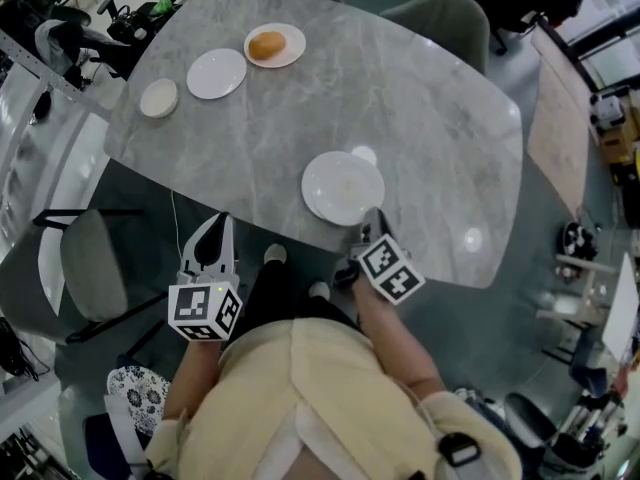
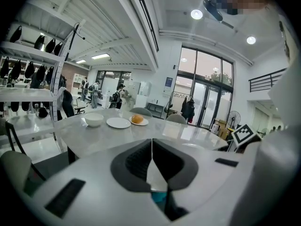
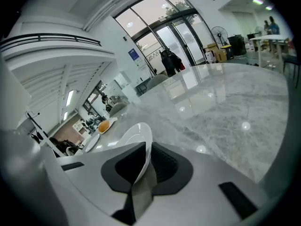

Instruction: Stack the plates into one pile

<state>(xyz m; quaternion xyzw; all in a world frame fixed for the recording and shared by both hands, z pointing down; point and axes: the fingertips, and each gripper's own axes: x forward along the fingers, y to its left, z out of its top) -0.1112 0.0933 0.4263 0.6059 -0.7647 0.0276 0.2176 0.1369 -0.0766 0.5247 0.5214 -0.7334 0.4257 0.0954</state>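
Note:
A white plate point(image 1: 343, 188) sits over the near edge of the grey marble table point(image 1: 420, 98). My right gripper point(image 1: 372, 228) is shut on its near rim. In the right gripper view the plate point(image 3: 134, 138) rises between the pads of that gripper point(image 3: 146, 150). Far left on the table are an empty white plate point(image 1: 216, 73), a plate with a bread roll point(image 1: 275, 45) and a small bowl point(image 1: 159, 98). My left gripper point(image 1: 215, 226) hangs below the table's near edge, shut and empty. The left gripper view point(image 2: 151, 147) shows its jaws meeting.
A grey chair point(image 1: 95, 268) stands at the left under the table's corner. Two more chairs point(image 1: 440, 13) stand at the far side. The person's legs and shoes point(image 1: 275, 255) are just below the near edge between the grippers.

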